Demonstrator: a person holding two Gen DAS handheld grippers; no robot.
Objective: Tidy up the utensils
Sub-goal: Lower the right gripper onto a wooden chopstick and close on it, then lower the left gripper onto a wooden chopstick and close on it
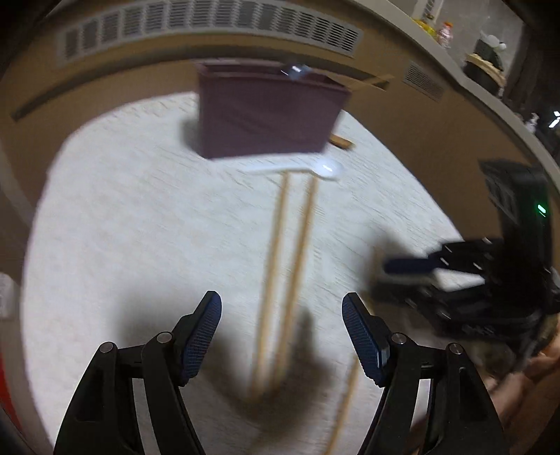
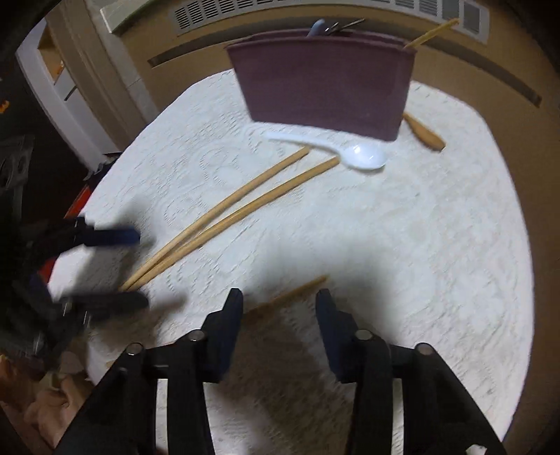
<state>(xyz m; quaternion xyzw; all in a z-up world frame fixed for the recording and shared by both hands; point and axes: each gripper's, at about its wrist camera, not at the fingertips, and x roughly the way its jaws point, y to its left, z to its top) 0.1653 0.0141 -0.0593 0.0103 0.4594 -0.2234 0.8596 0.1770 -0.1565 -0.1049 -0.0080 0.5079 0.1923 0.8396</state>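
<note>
A maroon utensil holder [image 1: 266, 112] [image 2: 325, 87] stands at the far side of the white tablecloth. Dark utensils [image 2: 325, 26] and a chopstick [image 2: 430, 33] stick out of it. A white spoon [image 1: 329, 169] [image 2: 364, 155] lies in front of the holder. A pair of wooden chopsticks [image 1: 290, 262] [image 2: 224, 217] runs from the spoon towards my left gripper [image 1: 281, 311] [image 2: 143, 267]. That gripper is open, with their near ends between its fingers. My right gripper [image 2: 278, 311] [image 1: 399, 278] straddles a single chopstick [image 2: 294, 292] [image 1: 346, 402] on the cloth, with a gap either side.
A wooden utensil [image 2: 423, 133] [image 1: 341, 141] lies by the holder's right side. The tablecloth [image 2: 437, 245] ends at a rounded edge. Behind it is a tan wall unit with vent grilles [image 1: 210, 21]. A person's hand [image 1: 546, 364] holds the right gripper.
</note>
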